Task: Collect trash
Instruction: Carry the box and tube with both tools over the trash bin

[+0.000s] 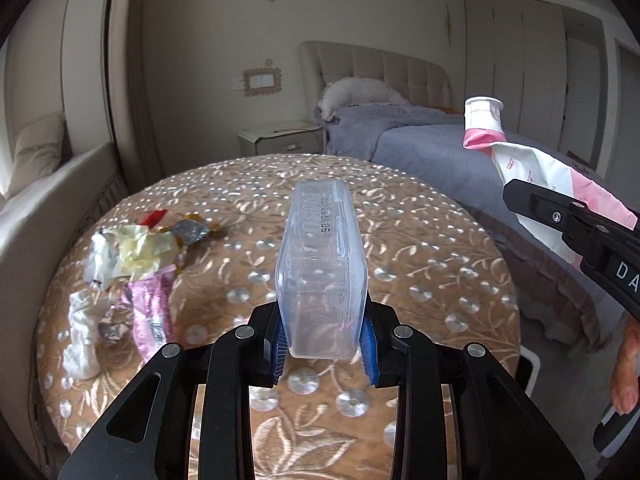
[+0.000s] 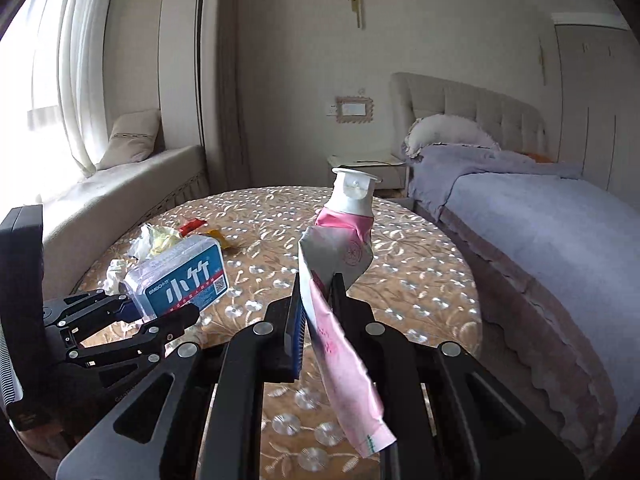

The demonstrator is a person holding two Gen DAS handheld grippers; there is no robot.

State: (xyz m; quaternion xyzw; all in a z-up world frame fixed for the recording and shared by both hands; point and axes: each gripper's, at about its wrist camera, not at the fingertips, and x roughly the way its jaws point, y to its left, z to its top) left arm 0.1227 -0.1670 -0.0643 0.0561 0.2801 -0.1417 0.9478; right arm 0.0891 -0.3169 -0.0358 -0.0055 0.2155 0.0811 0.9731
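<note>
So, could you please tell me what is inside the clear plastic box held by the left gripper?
The clear plastic box, clamped in the left gripper, shows nothing distinct through its walls in the left wrist view. In the right wrist view its blue label hides the interior.

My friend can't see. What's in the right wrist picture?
The right tongs pinch a squashed pink-and-white tube above a round table with a gold flowery cloth. At left, the left tongs hold a clear box with a blue label, near crumpled wrappers.
</note>
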